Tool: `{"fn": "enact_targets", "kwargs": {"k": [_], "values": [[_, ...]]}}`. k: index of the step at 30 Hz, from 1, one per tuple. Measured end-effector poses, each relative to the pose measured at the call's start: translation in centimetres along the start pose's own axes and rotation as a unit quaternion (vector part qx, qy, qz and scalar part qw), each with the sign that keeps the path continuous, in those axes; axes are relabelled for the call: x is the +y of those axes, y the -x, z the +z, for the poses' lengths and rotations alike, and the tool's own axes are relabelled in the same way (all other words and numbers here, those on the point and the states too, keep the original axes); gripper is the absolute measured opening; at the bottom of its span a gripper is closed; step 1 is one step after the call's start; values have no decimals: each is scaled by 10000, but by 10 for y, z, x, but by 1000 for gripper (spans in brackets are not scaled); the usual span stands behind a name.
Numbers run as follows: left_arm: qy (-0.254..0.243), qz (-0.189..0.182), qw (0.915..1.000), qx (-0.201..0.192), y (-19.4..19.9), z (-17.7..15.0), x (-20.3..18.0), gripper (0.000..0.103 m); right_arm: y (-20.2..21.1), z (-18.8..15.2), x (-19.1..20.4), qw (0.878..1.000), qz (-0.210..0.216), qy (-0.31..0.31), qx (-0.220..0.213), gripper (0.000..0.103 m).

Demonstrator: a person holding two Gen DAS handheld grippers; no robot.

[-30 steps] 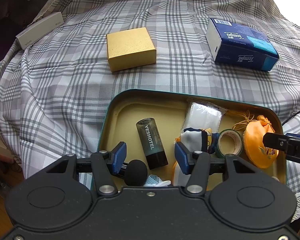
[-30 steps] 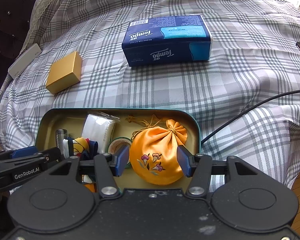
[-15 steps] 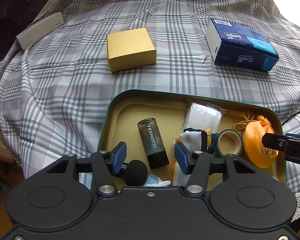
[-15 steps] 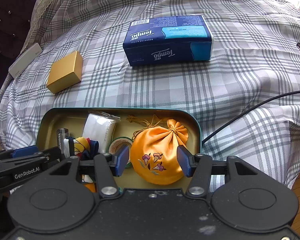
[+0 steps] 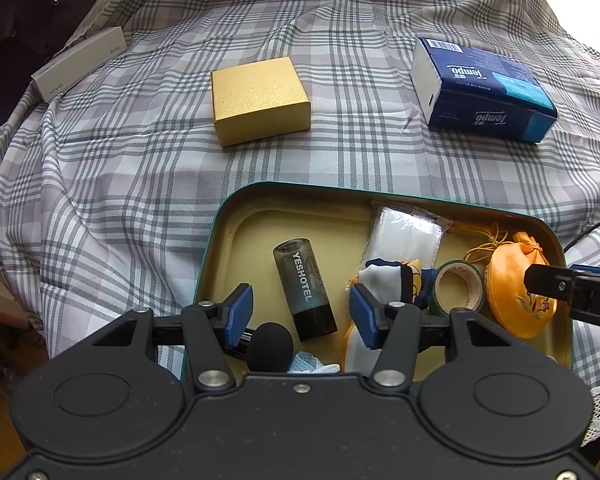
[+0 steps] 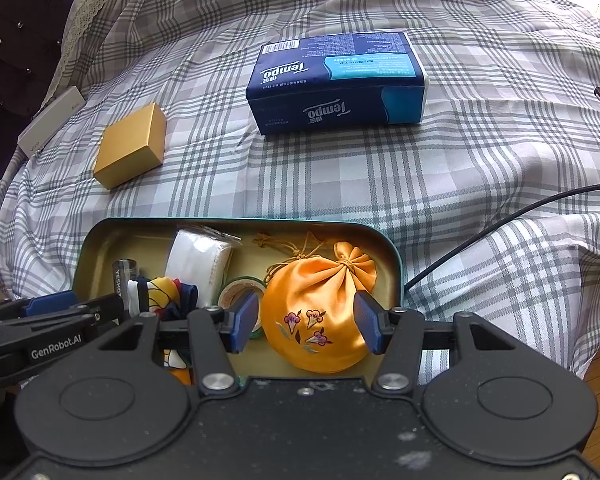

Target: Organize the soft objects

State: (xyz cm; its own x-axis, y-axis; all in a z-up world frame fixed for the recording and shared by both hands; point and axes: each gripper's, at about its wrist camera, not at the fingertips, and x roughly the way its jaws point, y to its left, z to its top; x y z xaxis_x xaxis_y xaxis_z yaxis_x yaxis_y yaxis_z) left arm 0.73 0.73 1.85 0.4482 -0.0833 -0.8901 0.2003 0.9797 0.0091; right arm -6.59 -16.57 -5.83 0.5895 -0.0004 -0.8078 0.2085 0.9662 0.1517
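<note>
right tool [image 6: 306, 326] jaws part open either side of the orange pouch [image 6: 316, 316] in the tin [image 6: 396, 272], maybe touching, unclear. left tool [image 5: 300, 316] part open, empty, over the bottle [image 5: 305, 288]. risk: satin slips, drawstring snags tape roll [image 6: 236, 290].

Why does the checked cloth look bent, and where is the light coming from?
Left wrist view: the wide lens bows the checked cloth outward; the top right corner is washed out white. Right wrist view: same curving, sun patches on the orange pouch, glare at the top right edge.
</note>
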Motion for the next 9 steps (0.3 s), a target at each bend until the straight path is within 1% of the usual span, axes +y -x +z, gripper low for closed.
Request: {"fn": "enact_targets", "kwargs": {"k": [9], "values": [[-9, -23, 10000, -1, 0, -1, 0, 52, 1, 3, 1, 10000, 15, 8, -1, 52]]}}
